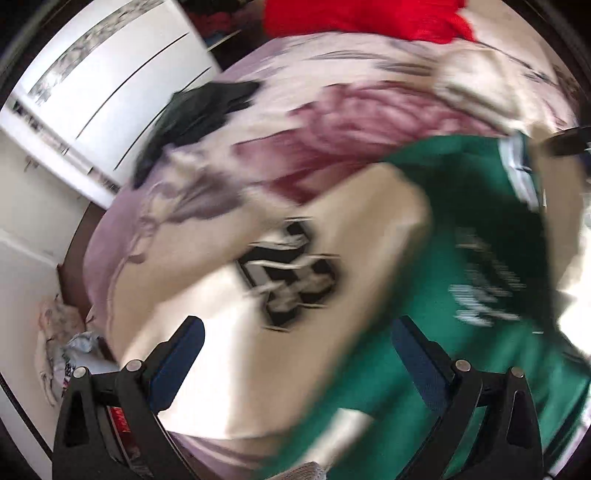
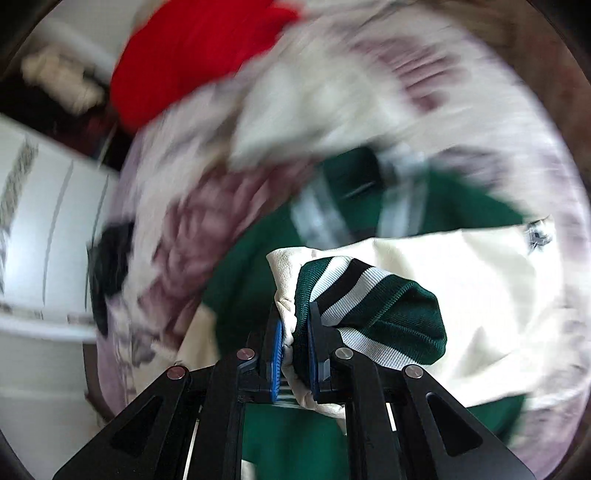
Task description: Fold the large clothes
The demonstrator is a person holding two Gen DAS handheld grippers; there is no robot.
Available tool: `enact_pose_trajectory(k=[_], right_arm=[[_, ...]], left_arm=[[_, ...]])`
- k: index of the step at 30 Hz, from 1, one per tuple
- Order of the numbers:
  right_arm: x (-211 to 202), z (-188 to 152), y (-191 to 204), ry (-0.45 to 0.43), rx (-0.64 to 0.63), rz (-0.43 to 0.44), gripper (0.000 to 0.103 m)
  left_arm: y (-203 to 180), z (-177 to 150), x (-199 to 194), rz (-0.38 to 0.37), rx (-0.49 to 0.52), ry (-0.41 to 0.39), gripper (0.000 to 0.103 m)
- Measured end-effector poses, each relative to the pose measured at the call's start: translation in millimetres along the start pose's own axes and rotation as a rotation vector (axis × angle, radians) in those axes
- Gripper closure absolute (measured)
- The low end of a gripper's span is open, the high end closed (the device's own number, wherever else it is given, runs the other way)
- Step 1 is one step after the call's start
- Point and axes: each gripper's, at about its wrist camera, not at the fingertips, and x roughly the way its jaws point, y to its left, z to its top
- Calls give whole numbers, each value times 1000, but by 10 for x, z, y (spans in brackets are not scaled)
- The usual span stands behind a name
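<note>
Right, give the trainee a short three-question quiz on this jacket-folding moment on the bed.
1. True or false: the left gripper is clamped on the jacket.
2. Which part of the jacket is between the right gripper's pads? A) the collar B) the striped cuff of a cream sleeve C) the chest patch
3. Fill in: at the far end of the bedspread lies a bright ____ garment.

Key:
1. False: its jaws stand wide apart, with nothing between them.
2. B
3. Red
</note>
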Motion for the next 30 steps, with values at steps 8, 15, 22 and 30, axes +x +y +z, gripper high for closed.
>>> enact_pose_trajectory(k=[8, 15, 22, 30], right_arm=[[984, -408, 615, 222, -55, 178, 38], [270, -730, -75, 157, -36, 63, 21], [432, -1068, -653, 219, -24, -60, 21], [647, -1239, -663, 223, 34, -90, 21]], left_arm=[[1341, -402, 395, -55, -184, 145, 0], [2539, -1294, 913, -104, -438, 298, 0], [2847, -1626, 1666, -436, -680, 373, 0], [2815, -1135, 1493, -209, -616, 195, 84]])
